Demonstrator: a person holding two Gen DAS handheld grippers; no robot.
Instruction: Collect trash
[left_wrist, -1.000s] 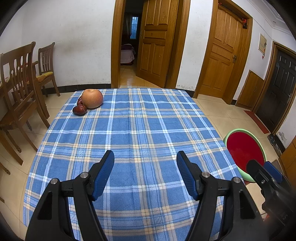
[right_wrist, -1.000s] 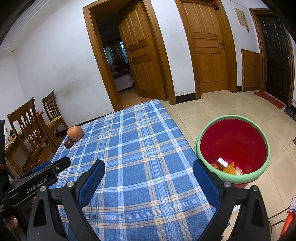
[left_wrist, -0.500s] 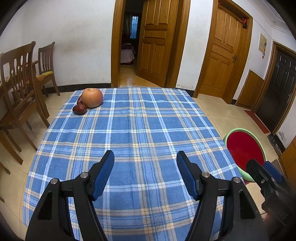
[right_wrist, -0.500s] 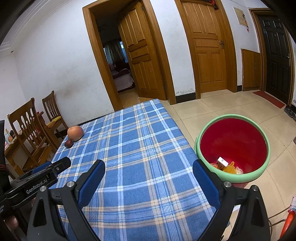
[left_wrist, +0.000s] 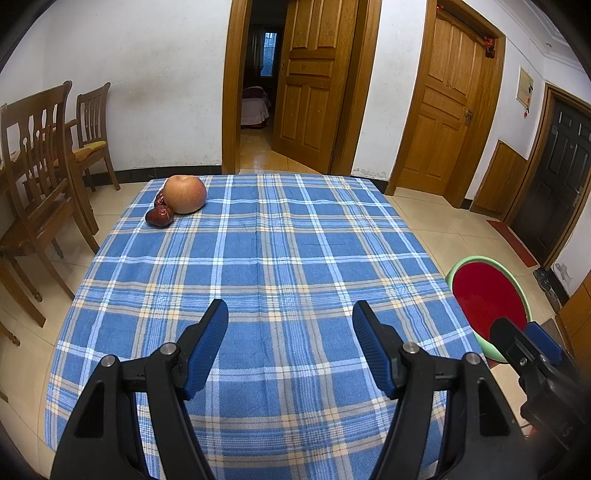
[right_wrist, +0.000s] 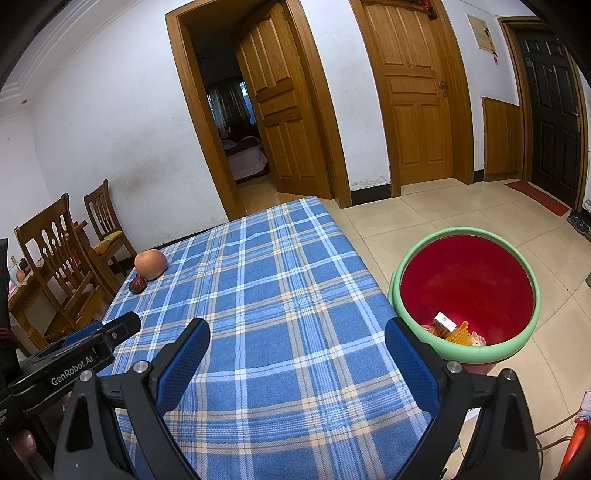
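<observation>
Trash (right_wrist: 452, 330) is seen only in the right view, inside the bin (right_wrist: 480, 350), lower right | left gripper (left_wrist: 290, 332) and right gripper (right_wrist: 297, 345) are spread, empty | nothing is changed from earlier frames.

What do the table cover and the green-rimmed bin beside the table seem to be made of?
The table cover looks like woven cotton cloth with a matte finish: the blue plaid threads show a fine weave, and it drapes over the edges. The bin is probably moulded plastic: its green rim is smooth and rounded, and its red inside has a slight shine.
</observation>
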